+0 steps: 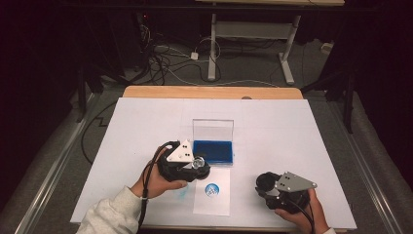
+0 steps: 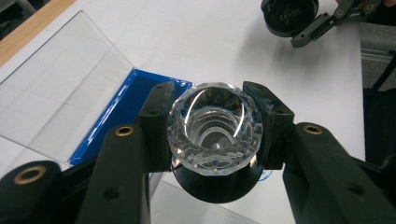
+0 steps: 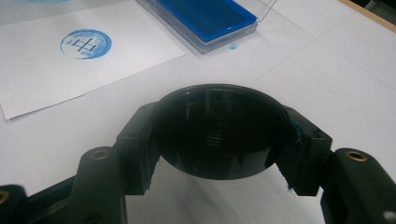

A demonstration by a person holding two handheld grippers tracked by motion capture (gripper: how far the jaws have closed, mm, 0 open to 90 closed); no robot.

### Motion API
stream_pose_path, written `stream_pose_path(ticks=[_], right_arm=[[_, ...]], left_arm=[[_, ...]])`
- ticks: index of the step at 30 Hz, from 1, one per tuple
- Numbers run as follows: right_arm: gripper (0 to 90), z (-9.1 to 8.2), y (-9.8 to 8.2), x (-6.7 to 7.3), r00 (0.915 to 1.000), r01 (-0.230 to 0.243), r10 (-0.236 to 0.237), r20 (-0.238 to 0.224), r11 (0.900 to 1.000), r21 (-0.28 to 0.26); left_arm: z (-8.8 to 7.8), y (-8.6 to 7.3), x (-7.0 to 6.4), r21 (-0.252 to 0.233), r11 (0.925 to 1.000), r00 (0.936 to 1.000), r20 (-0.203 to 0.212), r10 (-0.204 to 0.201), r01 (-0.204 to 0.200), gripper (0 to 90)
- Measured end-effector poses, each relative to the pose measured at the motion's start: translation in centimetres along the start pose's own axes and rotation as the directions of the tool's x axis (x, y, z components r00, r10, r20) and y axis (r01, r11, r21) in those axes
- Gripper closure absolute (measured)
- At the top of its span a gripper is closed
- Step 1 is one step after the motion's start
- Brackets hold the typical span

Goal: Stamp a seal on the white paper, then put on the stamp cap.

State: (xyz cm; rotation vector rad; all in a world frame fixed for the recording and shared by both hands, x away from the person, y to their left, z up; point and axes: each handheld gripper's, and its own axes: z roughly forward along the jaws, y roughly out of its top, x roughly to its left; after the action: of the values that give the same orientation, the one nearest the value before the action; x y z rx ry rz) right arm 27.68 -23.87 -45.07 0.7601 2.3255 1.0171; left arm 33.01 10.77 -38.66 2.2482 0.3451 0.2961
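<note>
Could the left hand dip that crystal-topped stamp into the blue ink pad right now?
Probably yes. The left gripper, shut on the crystal-handled stamp, hangs right beside the blue ink pad. The clear lid stands open behind the pad, and nothing lies between them.

Desk frame [image 1: 253,29] (cables [image 1: 165,58] beneath)

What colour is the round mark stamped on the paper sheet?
Blue, on the white paper sheet; the round mark shows best in the right gripper view.
</note>
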Motion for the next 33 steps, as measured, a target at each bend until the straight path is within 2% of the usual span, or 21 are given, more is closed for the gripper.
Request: stream_pose_path(ticks=[12, 21, 33], right_arm=[[38.5, 0.5, 0.3, 0.0, 0.9999, 0.004, -0.004, -0.011, 1.000, 0.000], [38.5, 0.8, 0.4, -0.1, 0.9998, 0.008, -0.008, -0.018, 1.000, 0.000], [38.5, 2.0, 1.4, 0.1, 0.9983, 0.028, -0.028, -0.051, 1.000, -0.008]], left_arm=[[-0.9, -0.4, 0.3, -0.024, 0.9995, 0.9998, -0.007, -0.021, 0.020, 54.5], [-1.4, -0.8, 0.6, -0.027, 0.9991, 0.9989, -0.030, -0.034, 0.034, 54.5], [-1.9, -1.2, 0.9, -0.043, 0.9981, 0.9981, -0.043, -0.045, 0.043, 54.5]])
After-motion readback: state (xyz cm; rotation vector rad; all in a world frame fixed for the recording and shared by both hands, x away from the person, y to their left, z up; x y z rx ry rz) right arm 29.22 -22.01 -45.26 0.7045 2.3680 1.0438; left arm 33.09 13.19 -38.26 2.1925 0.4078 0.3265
